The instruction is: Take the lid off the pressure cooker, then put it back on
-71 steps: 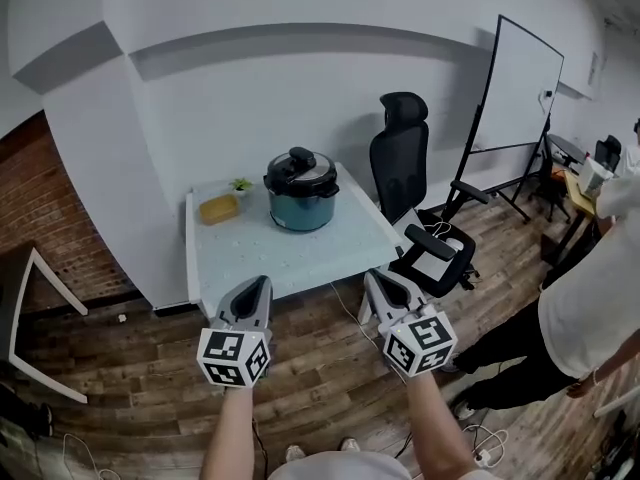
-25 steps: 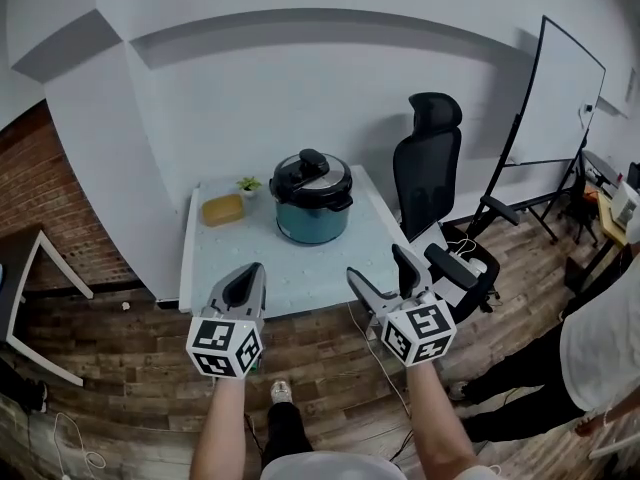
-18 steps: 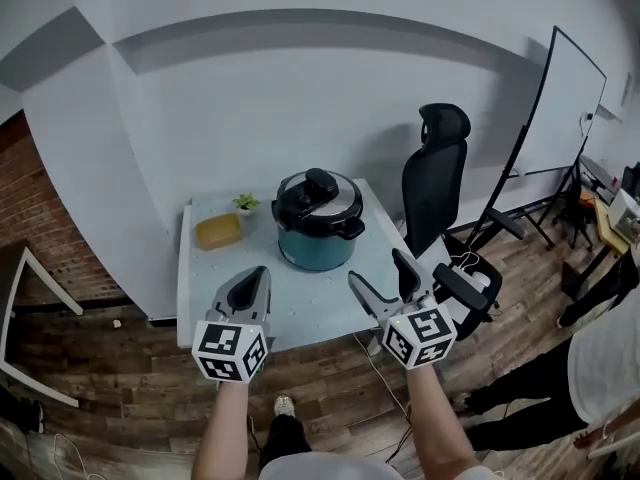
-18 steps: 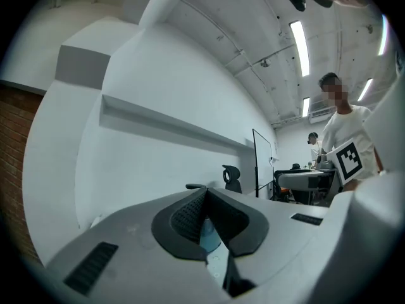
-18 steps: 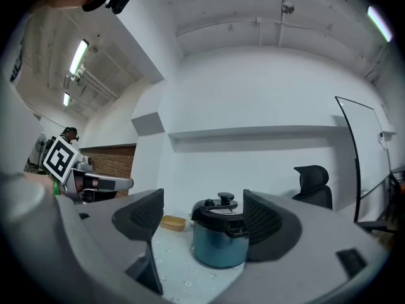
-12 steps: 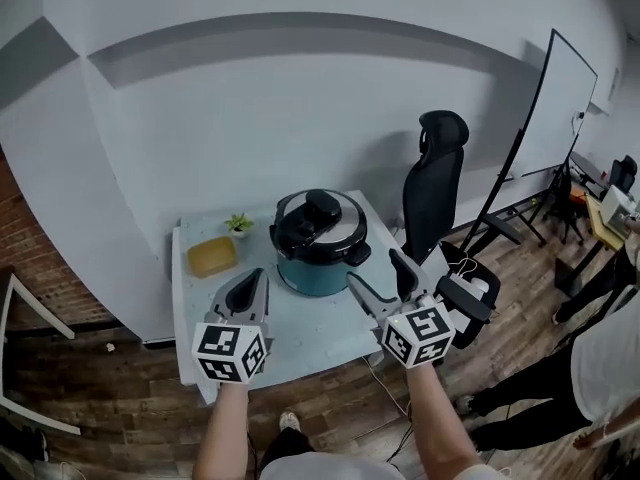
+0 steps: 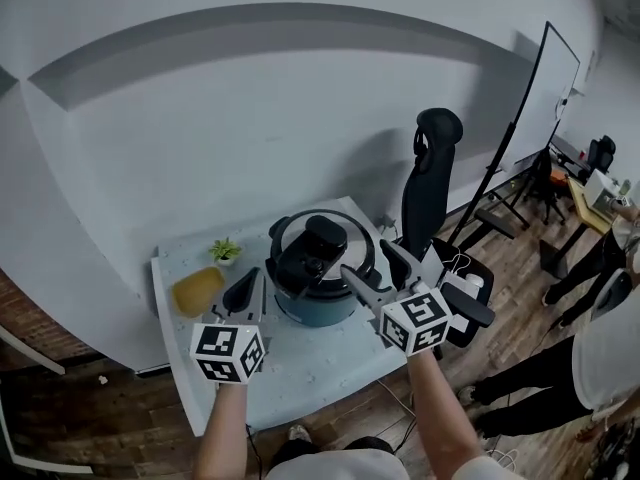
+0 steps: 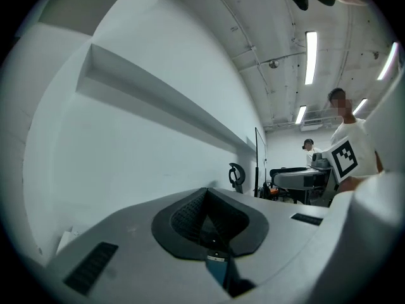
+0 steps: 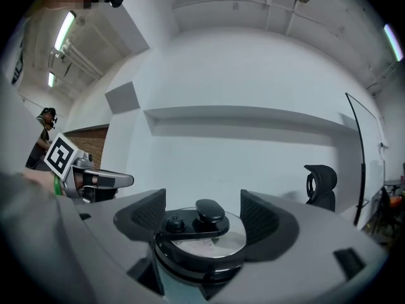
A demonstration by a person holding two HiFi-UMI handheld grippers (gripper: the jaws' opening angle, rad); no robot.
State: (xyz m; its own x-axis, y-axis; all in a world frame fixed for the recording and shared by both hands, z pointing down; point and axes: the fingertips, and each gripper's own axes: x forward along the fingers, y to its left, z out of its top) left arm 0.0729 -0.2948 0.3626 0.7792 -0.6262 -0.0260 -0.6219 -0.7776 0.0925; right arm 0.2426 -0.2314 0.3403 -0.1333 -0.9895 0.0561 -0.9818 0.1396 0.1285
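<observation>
The fingers of the right gripper (image 9: 202,213) are seen spread apart, with the lid (image 9: 201,232) framed between them, ungripped and seated on the pressure cooker (image 7: 318,306). The left gripper (image 8: 207,215) is shown with fingers pressed together on nothing, and mostly wall (image 8: 126,151) is seen past them. Only in the head view is the cooker shown standing on the table (image 7: 300,373), its right edge covered by the right gripper.

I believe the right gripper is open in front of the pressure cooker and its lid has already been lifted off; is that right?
Not quite: the lid is on the pressure cooker, not off. The right gripper view shows it seated there, before the open right gripper.
</observation>
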